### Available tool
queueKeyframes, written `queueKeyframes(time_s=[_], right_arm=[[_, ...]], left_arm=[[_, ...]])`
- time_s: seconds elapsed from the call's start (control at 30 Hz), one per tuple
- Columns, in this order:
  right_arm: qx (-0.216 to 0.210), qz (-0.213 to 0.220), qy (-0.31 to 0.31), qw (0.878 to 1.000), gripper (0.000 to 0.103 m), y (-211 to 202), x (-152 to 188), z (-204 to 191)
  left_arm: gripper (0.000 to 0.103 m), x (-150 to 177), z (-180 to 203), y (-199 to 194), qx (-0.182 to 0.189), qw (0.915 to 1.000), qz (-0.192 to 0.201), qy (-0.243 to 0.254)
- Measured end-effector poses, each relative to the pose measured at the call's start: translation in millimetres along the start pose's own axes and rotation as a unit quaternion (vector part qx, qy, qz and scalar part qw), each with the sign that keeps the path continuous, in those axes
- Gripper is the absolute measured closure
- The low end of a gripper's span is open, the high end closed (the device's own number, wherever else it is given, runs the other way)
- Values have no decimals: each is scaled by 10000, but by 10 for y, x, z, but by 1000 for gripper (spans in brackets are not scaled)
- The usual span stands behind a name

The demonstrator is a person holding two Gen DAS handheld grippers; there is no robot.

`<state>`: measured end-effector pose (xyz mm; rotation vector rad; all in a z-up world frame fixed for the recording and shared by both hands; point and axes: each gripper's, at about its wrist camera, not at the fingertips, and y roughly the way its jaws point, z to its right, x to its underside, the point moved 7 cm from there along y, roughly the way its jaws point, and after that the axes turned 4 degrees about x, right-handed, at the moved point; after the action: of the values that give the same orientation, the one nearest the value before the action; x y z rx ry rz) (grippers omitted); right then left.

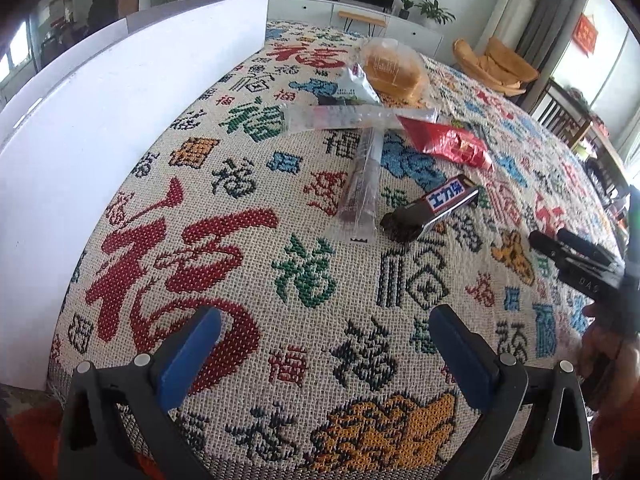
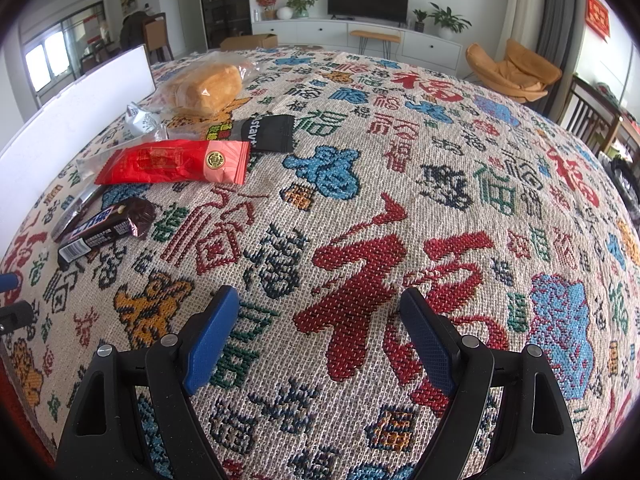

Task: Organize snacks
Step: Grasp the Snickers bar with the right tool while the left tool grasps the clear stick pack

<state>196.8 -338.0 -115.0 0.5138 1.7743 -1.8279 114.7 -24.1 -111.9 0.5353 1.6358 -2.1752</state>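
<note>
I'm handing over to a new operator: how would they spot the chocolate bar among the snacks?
Find the tall white board along the patterned tablecloth; the snacks lie scattered beside it. The chocolate bar is at the near end of the group, next to a clear-wrapped dark stick. It alone has a dark brown wrapper with a blue-and-white logo.

Cream woven tablecloth (image 2: 360,200) with multicoloured characters; red wrapper (image 2: 172,162); white board (image 1: 100,140).

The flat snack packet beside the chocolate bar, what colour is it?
Red packet with a gold round emblem; clearest in the right wrist view.
</note>
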Motion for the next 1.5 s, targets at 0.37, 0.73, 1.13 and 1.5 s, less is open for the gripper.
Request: queueKeyframes(time_s=[0.37, 0.73, 1.13, 1.5], right_arm=[[-74, -271, -36, 9996, 12, 72, -72, -34], [-1998, -1713, 1004, 9595, 15, 141, -444, -1197], [-839, -1024, -87, 9912, 65, 210, -479, -1476], [-649, -899, -39, 9938, 63, -280, 116, -597]], left_arm=[[0, -87, -202, -231, 844, 9922, 519, -750], [0, -105, -257, -252, 853, 9898, 657, -937], [0, -73, -363, -268, 736, 9888, 671, -1109], [20, -671, 168, 437, -159, 9987, -155, 466]])
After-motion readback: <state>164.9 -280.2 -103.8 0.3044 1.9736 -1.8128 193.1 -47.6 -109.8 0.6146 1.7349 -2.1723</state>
